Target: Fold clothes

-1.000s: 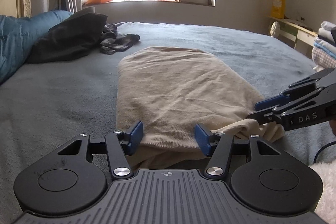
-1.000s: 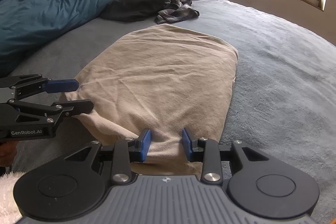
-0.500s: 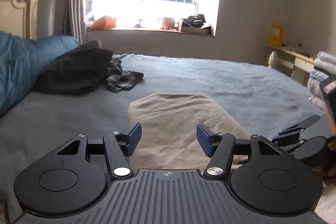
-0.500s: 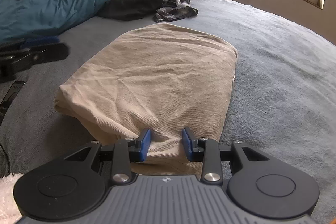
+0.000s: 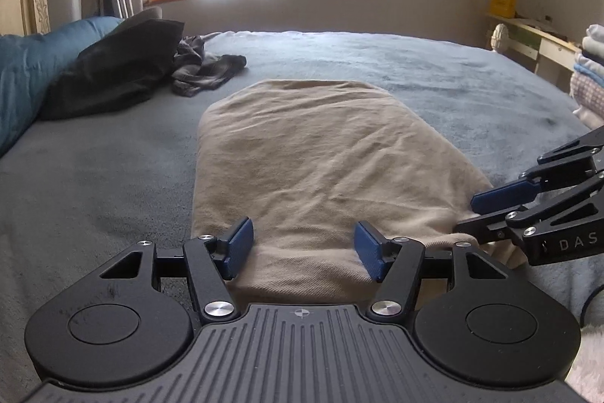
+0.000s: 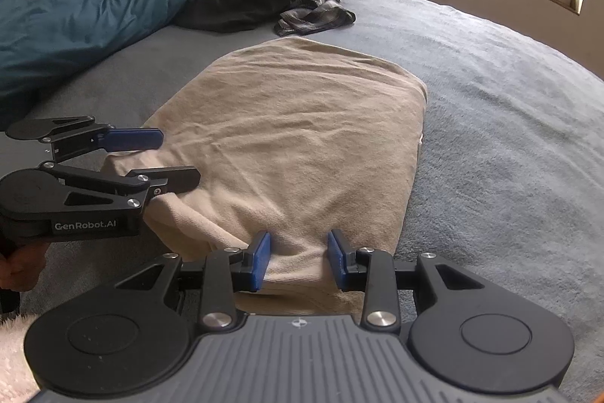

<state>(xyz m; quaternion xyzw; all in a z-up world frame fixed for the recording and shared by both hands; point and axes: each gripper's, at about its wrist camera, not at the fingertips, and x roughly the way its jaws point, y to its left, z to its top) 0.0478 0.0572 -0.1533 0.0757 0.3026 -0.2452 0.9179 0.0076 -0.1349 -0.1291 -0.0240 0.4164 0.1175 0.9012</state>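
Beige garment (image 5: 321,169) is laid lengthwise mid-bed on the grey blanket (image 5: 113,184), already folded into a long strip, near hem at 6 o'clock in both wrist views. Right gripper (image 6: 298,259) is seen with fabric bunched between its pads, apparently clamped on the near right corner. Left gripper (image 5: 302,246) is held over the near left corner, jaws apart, cloth between them but not pinched. Risk: if the lift is started before the left side is grasped, only one corner would be raised and the strip skewed. Thick layers could also be caught partially, so lower plies would be dropped. Dark clothes (image 5: 204,70) at 11 o'clock are well apart.
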